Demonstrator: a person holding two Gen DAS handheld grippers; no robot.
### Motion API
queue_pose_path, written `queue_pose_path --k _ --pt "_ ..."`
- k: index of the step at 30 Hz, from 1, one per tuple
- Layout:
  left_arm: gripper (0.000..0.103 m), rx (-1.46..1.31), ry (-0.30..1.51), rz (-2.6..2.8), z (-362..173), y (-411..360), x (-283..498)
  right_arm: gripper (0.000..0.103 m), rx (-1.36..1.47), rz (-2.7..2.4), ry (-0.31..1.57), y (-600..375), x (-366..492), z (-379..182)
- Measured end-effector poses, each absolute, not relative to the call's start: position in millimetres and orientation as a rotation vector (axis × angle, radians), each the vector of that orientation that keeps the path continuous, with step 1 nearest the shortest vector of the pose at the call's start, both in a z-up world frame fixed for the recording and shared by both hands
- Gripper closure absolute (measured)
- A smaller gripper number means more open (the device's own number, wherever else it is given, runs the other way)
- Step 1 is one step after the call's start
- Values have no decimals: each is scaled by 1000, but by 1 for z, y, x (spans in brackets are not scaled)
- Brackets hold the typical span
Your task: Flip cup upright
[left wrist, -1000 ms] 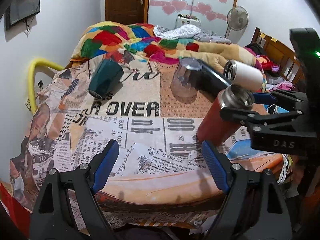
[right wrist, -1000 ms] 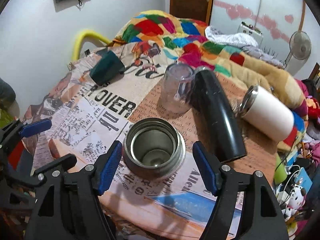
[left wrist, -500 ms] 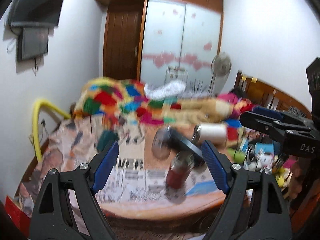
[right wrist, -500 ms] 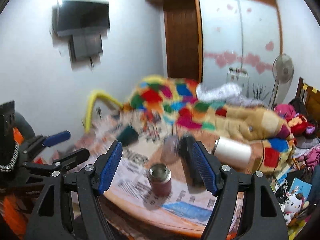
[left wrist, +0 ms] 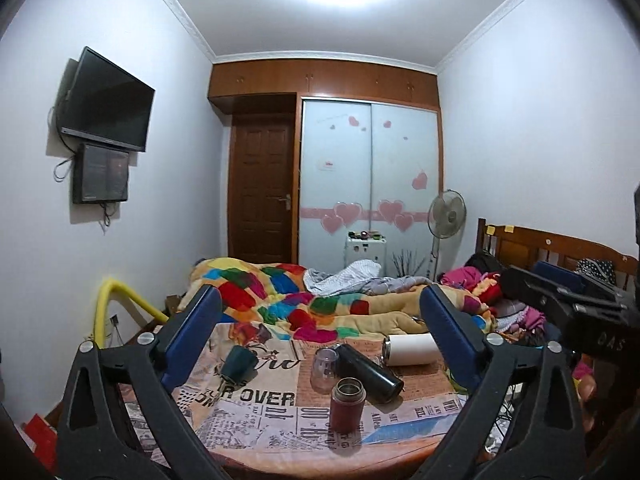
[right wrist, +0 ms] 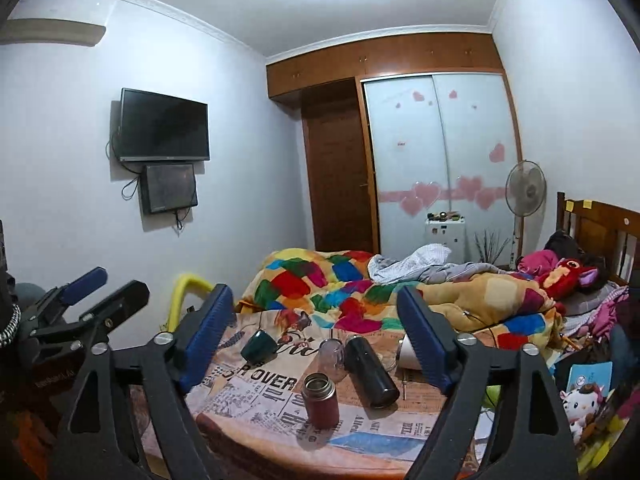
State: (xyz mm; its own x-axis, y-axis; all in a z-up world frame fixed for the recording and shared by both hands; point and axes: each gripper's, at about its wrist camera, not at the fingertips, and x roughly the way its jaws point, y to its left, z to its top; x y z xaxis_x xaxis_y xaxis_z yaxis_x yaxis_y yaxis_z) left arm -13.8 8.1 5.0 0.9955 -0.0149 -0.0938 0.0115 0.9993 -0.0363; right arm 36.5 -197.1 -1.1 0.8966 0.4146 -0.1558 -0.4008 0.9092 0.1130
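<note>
A red steel cup (left wrist: 346, 405) stands upright, mouth up, near the front of the round table (left wrist: 280, 444); it also shows in the right wrist view (right wrist: 319, 400). My left gripper (left wrist: 320, 312) is open and empty, high and well back from the table. My right gripper (right wrist: 316, 308) is open and empty, also far back. A dark green cup (left wrist: 239, 363) (right wrist: 258, 345), a black flask (left wrist: 370, 372) (right wrist: 372, 372) and a white flask (left wrist: 408, 349) lie on their sides. A clear glass (left wrist: 324, 368) stands mouth down.
The table wears a newspaper-print cloth (right wrist: 256, 384). Behind it is a bed with a colourful quilt (left wrist: 288, 292) and a wooden headboard (left wrist: 536, 244). A yellow rail (left wrist: 116, 304) is at the left, a fan (left wrist: 447, 216) and wardrobe at the back.
My right gripper has let go of the red cup, which now stands upright alone. Both grippers have pulled far back and up from the table, so the whole room shows.
</note>
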Motion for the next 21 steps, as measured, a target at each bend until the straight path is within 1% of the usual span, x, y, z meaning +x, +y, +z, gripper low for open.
queue_pose_path --k 2,4,6,21 --pt "1 -38 94 -1 4 8 -18 15 59 399 172 -195 33 -4" --pt "0 -39 97 9 1 7 -23 5 37 372 168 -194 29 -6" --pt "0 -36 104 20 -1 6 -23 0 29 360 163 -196 25 -7" --pt "0 -31 126 17 -7 2 -32 0 9 363 171 -199 19 -10"
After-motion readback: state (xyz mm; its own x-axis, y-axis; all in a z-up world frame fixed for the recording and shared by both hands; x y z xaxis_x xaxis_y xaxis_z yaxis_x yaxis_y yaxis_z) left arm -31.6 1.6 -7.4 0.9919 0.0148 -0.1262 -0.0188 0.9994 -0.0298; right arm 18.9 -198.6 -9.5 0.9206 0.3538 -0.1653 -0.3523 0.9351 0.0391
